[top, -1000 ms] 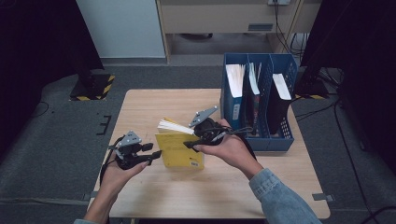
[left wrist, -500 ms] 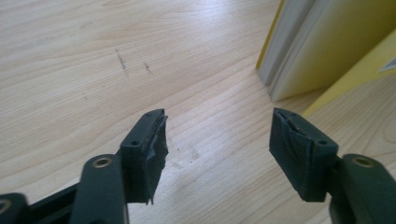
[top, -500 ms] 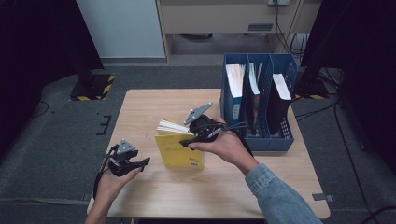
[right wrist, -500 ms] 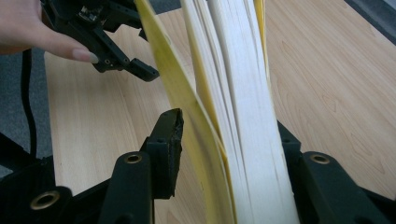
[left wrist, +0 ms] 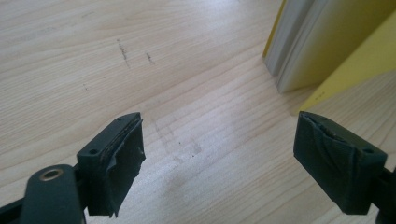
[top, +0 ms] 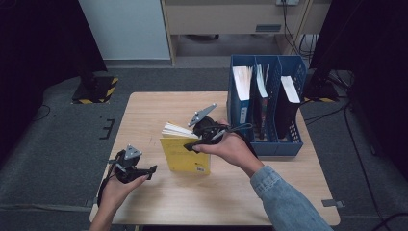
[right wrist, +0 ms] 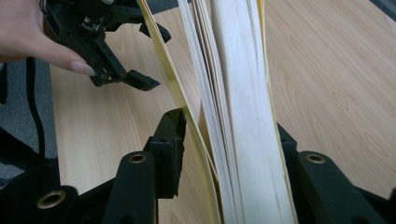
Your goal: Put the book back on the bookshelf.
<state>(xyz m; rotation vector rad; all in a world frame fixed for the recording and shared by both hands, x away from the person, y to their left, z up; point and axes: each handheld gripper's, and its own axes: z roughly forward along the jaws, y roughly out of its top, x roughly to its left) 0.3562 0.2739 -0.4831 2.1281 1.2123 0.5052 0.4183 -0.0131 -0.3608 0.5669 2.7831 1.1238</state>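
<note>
Pale wooden tabletop [top: 159, 103] carried the yellow-covered paperback book [top: 185, 154], upright and clamped in the right gripper [top: 195, 144], while the left gripper [top: 144, 171], jaws just opened wide and empty, sat beside it; next step, probably: carrying it toward the blue plastic file rack [top: 293, 139] beyond.

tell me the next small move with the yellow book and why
Probably carry the yellow book right toward the blue file rack. The right gripper already clamps it upright, and the left gripper is open and clear.
</note>
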